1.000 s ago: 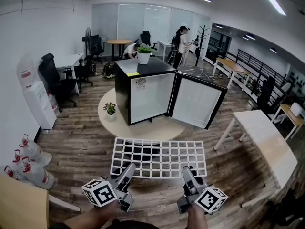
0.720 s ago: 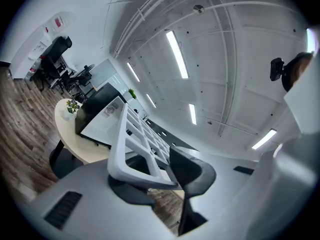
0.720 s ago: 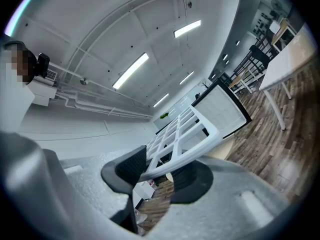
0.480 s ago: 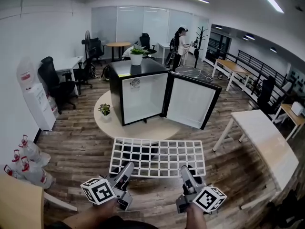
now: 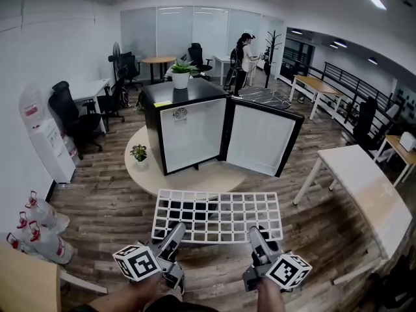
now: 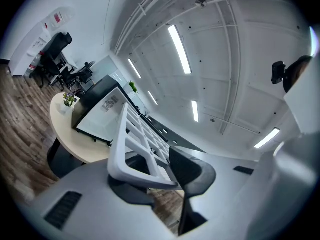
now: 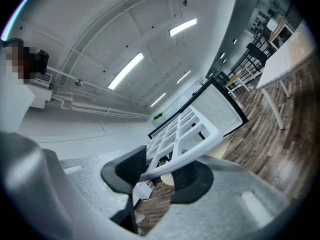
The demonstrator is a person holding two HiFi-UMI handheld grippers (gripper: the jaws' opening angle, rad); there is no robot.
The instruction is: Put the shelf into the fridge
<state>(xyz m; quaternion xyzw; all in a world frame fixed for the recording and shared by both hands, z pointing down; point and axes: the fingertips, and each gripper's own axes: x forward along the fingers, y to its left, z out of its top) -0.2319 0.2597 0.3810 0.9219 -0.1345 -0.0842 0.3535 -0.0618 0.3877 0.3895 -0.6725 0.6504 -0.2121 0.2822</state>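
A white grid shelf [image 5: 218, 214] hangs level in the air in front of me, held at its near edge. My left gripper [image 5: 174, 236] is shut on the near left edge of the shelf [image 6: 131, 146]. My right gripper [image 5: 257, 237] is shut on the near right edge of the shelf [image 7: 187, 134]. Ahead stands a small black fridge [image 5: 184, 125] on a low round platform [image 5: 188, 174]. The fridge door [image 5: 261, 138] is swung open to the right, showing a white inside.
A potted plant [image 5: 180, 75] stands on the fridge and a small one [image 5: 138, 153] on the platform. A white table [image 5: 364, 190] is at the right, a water dispenser [image 5: 42, 135] and bottles [image 5: 36, 229] at the left. A person [image 5: 245, 56] stands far back.
The fridge has drifted slightly left and a bit nearer in the head view. Both grippers keep the same hold on the shelf.
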